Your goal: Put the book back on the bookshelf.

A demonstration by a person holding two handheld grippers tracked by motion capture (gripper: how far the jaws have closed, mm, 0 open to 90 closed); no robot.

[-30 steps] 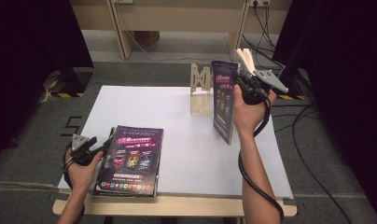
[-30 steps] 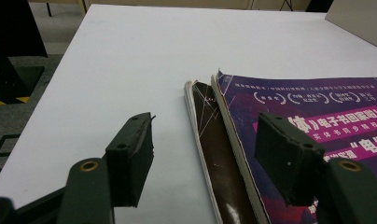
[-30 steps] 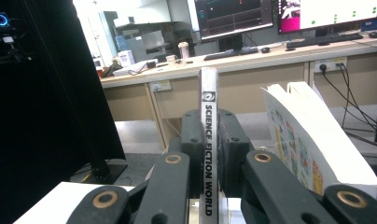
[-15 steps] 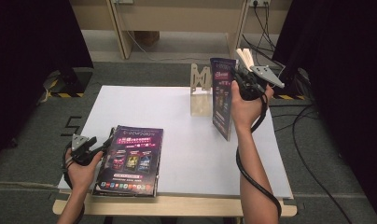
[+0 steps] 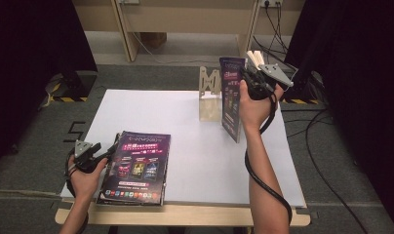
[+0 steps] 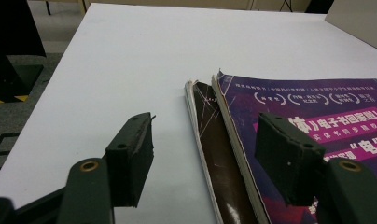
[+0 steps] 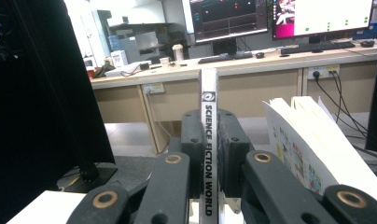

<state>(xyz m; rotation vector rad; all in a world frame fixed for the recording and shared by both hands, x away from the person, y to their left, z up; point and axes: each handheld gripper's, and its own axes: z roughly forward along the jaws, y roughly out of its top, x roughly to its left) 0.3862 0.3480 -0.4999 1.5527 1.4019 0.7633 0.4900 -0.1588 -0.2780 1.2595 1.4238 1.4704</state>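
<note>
Clamping a magazine point(image 7: 208, 154) by its spine, the right gripper point(image 7: 208, 154) has its two black jaws pressed flat against either side of the thin white edge, which carries the words "SCIENCE FICTION WORLD". In the high view the right gripper point(image 5: 256, 80) is raised above the far right part of the table point(image 5: 185, 112), and the held magazine point(image 5: 232, 97) hangs upright from it, purple cover facing left, its lower corner down near the white tabletop. Just left of that magazine stands a small wooden rack point(image 5: 209, 92) with a zigzag top, close beside the cover; whether the two touch I cannot tell. To the right of the clamped spine, the right gripper view shows the fanned pages of another open booklet point(image 7: 312, 140), and beyond it a desk with monitors point(image 7: 280, 18) and a keyboard.

At the near left corner of the table, the left gripper point(image 5: 95, 155) rests low in the person's left hand point(image 5: 85, 173), its jaws spread wide with nothing between them. In the left gripper view one jaw sits over bare white tabletop and the other over the corner of a stack of magazines point(image 6: 270, 140). That stack point(image 5: 136, 165) lies flat at the near edge, dark purple cover up, with a second, darker magazine showing beneath its left edge.
</note>
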